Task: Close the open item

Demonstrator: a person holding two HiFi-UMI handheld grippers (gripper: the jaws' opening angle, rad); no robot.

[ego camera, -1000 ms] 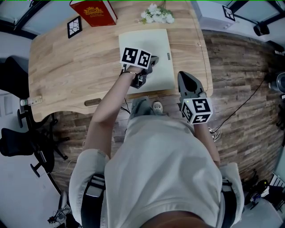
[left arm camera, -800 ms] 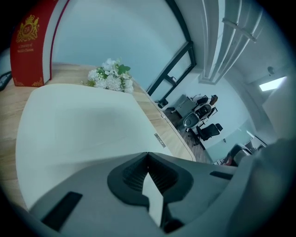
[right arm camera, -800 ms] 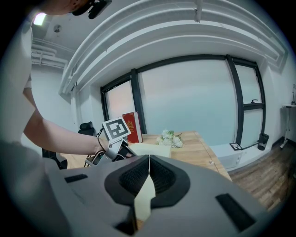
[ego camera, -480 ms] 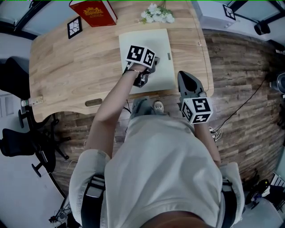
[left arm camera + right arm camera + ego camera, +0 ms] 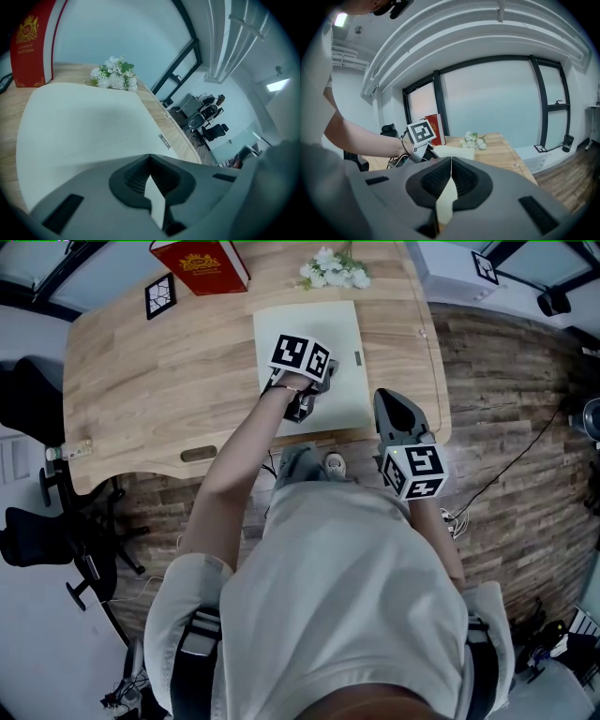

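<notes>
The left gripper (image 5: 150, 159), jaws pinched together and empty, bears down on the flat cream rectangular cover (image 5: 323, 329) on the light wooden desk (image 5: 141, 381), likely to seat it closed.

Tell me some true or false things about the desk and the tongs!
1. The left tongs and the right tongs are both closed and empty. True.
2. The flowers are red. False: they are white; the book is red.
3. The left tongs are over the cream flat thing. True.
4. The right tongs rest on the book. False: they are held by the near edge of the desk, away from the book.
</notes>
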